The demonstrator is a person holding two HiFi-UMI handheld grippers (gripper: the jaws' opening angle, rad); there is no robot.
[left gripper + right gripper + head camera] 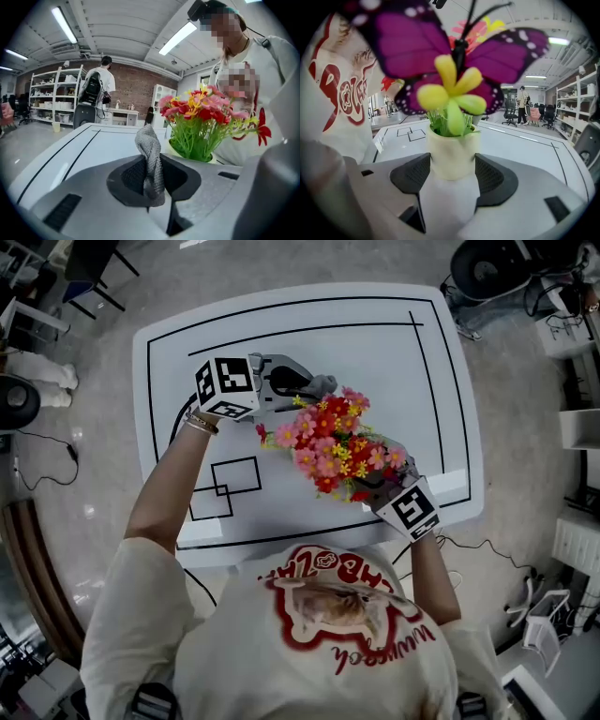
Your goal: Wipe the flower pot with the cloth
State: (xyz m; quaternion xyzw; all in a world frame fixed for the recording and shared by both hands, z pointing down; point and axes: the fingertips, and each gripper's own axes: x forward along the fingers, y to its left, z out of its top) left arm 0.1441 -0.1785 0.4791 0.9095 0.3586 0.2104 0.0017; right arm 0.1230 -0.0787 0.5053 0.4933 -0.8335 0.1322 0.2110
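Table [375, 343]: cloth [151, 159] in L jaws, pot [452, 152] R

Bright ceiling strip lights [178, 37]; fisheye edges; butterfly [454, 61] blurred.

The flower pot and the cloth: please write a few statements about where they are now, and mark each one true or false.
1. The left gripper is shut on the grey cloth. True.
2. The right gripper is empty. False: its jaws are closed on the cream flower pot.
3. The pot holds pink, red and yellow flowers. True.
4. The cloth lies spread flat on the white table. False: it stands bunched up between the left gripper's jaws.
5. The butterfly on the flowers is green. False: its wings are purple.
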